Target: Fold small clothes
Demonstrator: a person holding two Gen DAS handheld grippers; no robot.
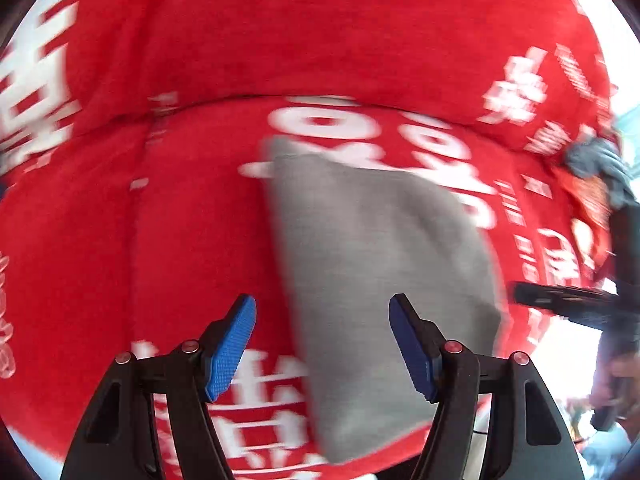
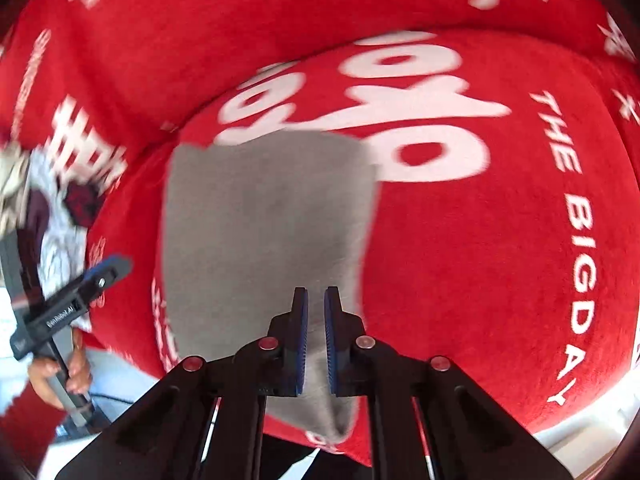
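Two handheld grippers hung over a grey garment [image 1: 384,264] that lay flat on a red cover [image 1: 320,32] printed with large white lettering, the words "THE BIG DAY" legible along its right side in the right wrist view. The left gripper [image 1: 322,346] pointed steeply downward with its blue-padded jaws standing well apart and nothing between the pads; the cloth spread beneath them, running from about 12 o'clock toward 5 o'clock in that view. The right gripper [image 2: 316,344] showed its jaws drawn nearly together, a thin slit left between the blue pads; the garment's lower edge lay directly behind them, and whether any fabric was pinched there could not be told. In the right wrist view the garment filled the middle of the frame, tapering toward a corner at 6 o'clock near the cover's edge. At 9 o'clock in that view a person's hand [image 2: 60,376] held the left gripper's handle, just off the cover's edge, with a heap of pale and dark clothes [image 2: 48,208] behind it. At 3 o'clock in the left wrist view lay a bluish bundle of fabric [image 1: 596,164] on the red cover
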